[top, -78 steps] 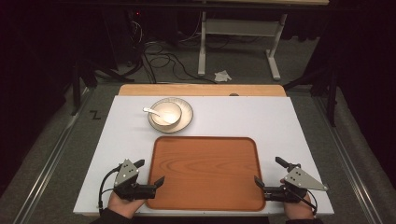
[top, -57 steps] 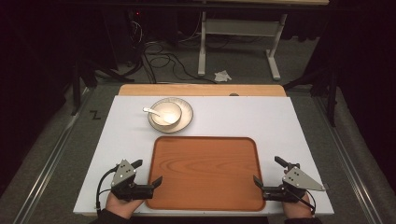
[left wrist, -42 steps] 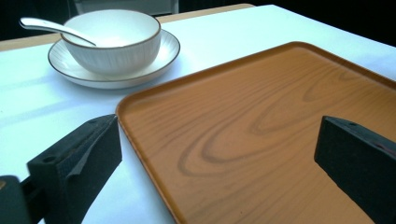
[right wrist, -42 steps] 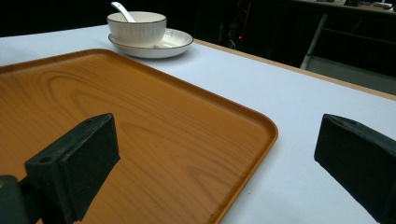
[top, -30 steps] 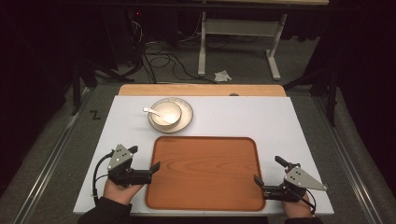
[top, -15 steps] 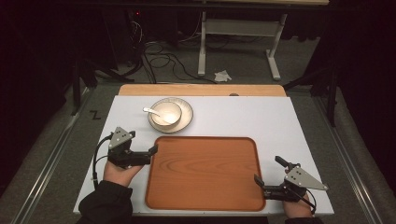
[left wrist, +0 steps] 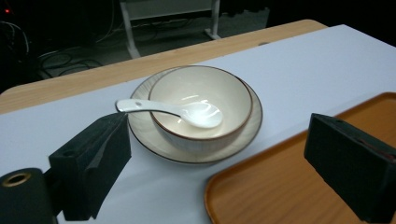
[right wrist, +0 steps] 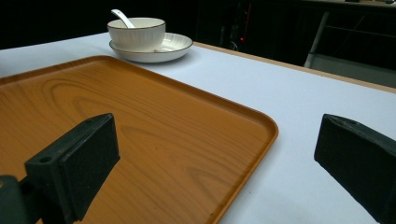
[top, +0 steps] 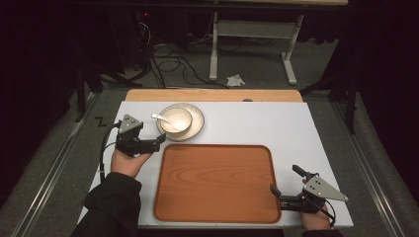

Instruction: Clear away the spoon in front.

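I hold my left gripper (top: 157,142) just off the tray's (top: 216,182) far left corner, its jaws apart with nothing between them after closing a little just now, pointing toward the plate (top: 195,129). The plate sits just beyond that corner of the tray, with the bowl (top: 178,118) on it and the white spoon (top: 160,117) lying in the bowl. My right gripper (top: 275,193) rests at the tray's near right corner, jaws apart beside the rim.
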The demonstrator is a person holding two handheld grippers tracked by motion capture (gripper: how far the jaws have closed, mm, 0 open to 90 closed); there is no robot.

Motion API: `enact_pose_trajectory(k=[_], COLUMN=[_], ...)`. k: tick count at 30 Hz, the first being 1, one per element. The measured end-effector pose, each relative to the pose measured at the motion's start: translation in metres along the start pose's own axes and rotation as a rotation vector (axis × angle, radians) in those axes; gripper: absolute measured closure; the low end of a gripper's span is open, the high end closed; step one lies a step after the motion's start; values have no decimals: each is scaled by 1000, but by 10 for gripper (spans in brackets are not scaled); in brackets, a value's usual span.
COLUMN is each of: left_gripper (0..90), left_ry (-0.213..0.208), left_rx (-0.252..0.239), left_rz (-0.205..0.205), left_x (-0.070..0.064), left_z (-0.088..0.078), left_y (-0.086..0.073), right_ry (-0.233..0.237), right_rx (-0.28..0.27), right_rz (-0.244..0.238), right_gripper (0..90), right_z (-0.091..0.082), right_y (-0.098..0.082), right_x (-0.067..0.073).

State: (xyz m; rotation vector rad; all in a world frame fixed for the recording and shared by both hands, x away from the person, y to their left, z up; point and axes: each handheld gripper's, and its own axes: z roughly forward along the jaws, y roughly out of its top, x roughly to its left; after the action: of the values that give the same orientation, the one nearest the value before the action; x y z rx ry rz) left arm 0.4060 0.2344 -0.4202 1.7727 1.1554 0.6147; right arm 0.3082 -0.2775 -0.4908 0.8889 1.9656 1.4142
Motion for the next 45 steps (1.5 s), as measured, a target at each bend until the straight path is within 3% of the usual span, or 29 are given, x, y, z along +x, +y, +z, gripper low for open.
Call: enact_pose_trajectory(k=[5, 8, 18, 21, 23, 26, 27, 30, 32, 45], left_gripper=[111, 144, 173, 259, 364, 795, 898, 899, 900, 900], left_ry=[12, 41, 74, 88, 108, 155, 160, 171, 202, 190], left_rx=[15, 50, 70, 67, 64, 53, 62, 85, 97, 171], left_rz=[-36, -50, -118, -140, -145, -150, -153, -155, -126, -101], left_x=[13, 23, 41, 46, 48, 50, 51, 53, 54, 50], left_z=[13, 28, 57, 66, 70, 74, 76, 80, 83, 97], left_y=[10, 15, 31, 33, 33, 33, 33, 31, 29, 16], right_ry=[4, -1, 1, -1, -3, 1, 5, 6, 15, 17], right_rx=[1, 1, 3, -2, 0, 3, 2, 2, 4, 2], right_rz=[-1, 0, 13, 24, 30, 30, 32, 25, 26, 29], right_gripper=[6, 6, 6, 6, 6, 6, 6, 6, 6, 6], right_z=[1, 0, 0, 0, 0, 0, 0, 1, 2, 2], right_y=[0, -1, -3, -4, -5, -5, -4, -4, -4, -5], right_x=[1, 0, -1, -3, -3, -3, -2, -2, -1, -1])
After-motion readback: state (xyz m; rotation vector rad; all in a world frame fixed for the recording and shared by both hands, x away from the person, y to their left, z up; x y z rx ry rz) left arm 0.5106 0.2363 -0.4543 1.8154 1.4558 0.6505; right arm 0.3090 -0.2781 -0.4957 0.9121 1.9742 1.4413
